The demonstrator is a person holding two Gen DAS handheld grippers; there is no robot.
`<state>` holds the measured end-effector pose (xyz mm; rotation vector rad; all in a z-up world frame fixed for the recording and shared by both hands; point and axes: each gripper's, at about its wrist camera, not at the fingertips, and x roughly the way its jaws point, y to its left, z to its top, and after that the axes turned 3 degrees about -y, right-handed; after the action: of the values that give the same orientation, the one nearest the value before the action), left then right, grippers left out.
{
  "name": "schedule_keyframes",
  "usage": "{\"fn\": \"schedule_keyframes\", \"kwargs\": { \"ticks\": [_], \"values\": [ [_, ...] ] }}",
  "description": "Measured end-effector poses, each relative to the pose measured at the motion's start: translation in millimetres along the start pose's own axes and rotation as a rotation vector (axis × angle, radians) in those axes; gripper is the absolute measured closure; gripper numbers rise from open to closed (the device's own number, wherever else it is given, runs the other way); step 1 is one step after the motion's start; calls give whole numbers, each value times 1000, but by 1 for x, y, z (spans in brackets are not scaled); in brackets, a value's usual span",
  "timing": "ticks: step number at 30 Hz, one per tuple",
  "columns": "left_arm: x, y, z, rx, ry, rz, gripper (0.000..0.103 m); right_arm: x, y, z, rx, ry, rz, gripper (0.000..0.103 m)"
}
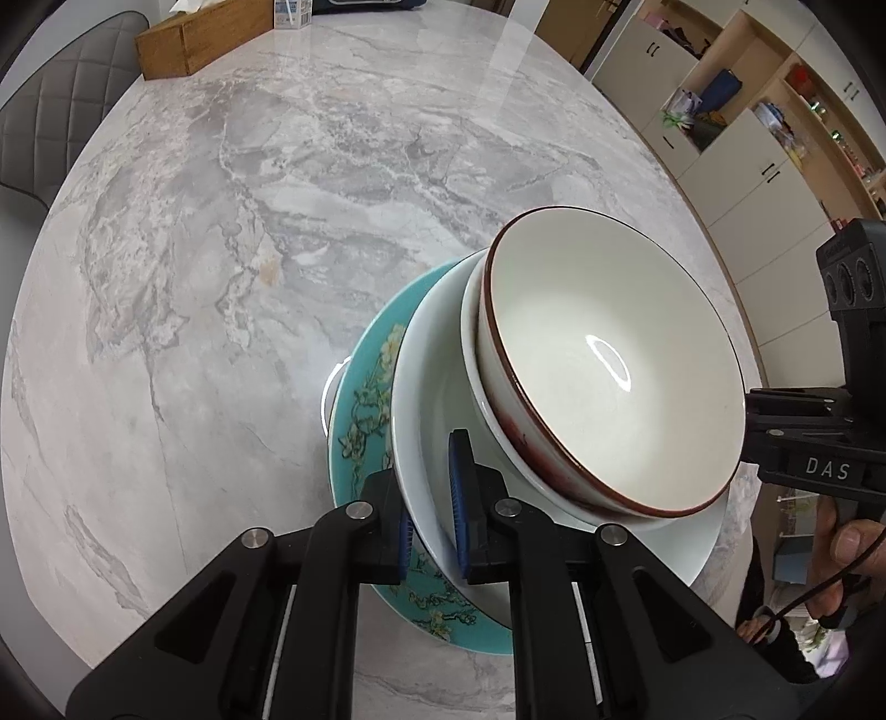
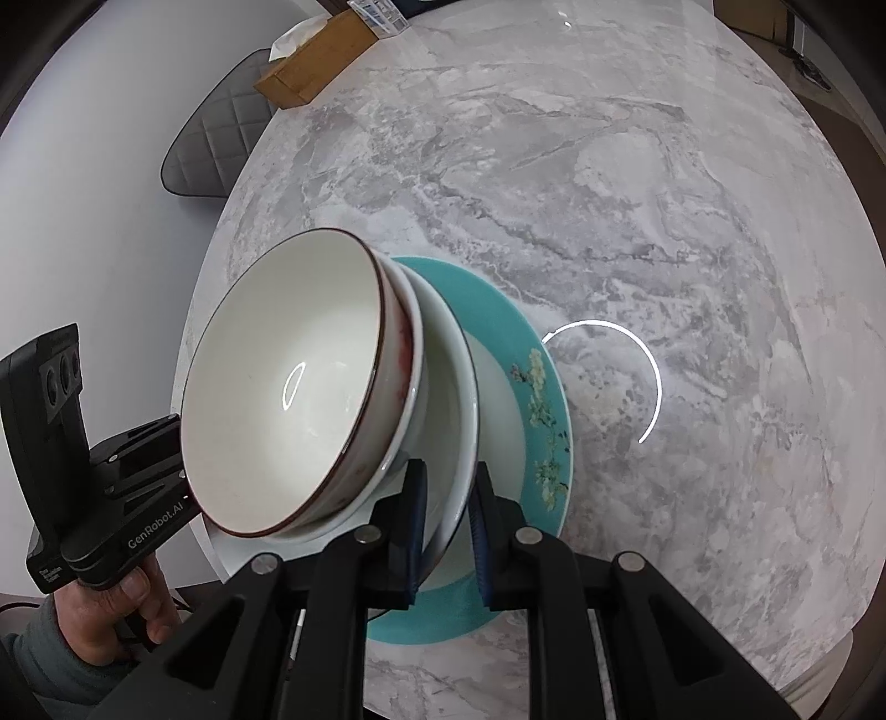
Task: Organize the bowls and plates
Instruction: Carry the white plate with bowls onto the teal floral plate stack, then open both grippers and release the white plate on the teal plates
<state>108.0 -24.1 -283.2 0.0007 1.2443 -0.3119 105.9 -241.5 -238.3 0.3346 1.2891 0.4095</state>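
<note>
I see stack tilted above counter (image 1: 221, 277) | brown-rimmed white bowl (image 1: 609, 360) in white bowl (image 1: 421, 443) on teal floral plate (image 1: 365, 404) | left hand-held gripper (image 1: 432, 515) and right hand-held gripper (image 2: 446, 526) clamp white bowl rim.

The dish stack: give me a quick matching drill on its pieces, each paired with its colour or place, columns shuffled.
Things:
1. Top bowl
2. Wide white bowl
3. Bottom plate
4. Wooden box

Descriptions:
A. Teal with a flower pattern
B. Far end of the marble table
C. Cream inside, dark red-brown rim
D. Rim clamped by both grippers, left gripper and right gripper

Pairs: 1-C, 2-D, 3-A, 4-B
</note>
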Motion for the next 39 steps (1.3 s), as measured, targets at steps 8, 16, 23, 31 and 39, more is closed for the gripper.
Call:
{"fn": "schedule_keyframes", "kwargs": {
  "ticks": [8, 16, 23, 31, 39],
  "values": [
    [8, -1, -3, 18, -7, 4, 93, 2, 0, -3, -40, -27, -33, 86],
    [8, 1, -4, -2, -23, -1, 92, 0, -2, -4, -34, -45, -32, 85],
    [-9, 6, -13, -24, -60, 22, 66, -15, -6, -15, -11, -90, -51, 50],
    [-44, 13, -35, -78, -104, -1, 33, -55, -4, -41, 27, -209, -29, 23],
    [-100, -9, -58, -147, -160, 122, 0, -89, 16, -52, -30, -262, -68, 2]
  ]
}}
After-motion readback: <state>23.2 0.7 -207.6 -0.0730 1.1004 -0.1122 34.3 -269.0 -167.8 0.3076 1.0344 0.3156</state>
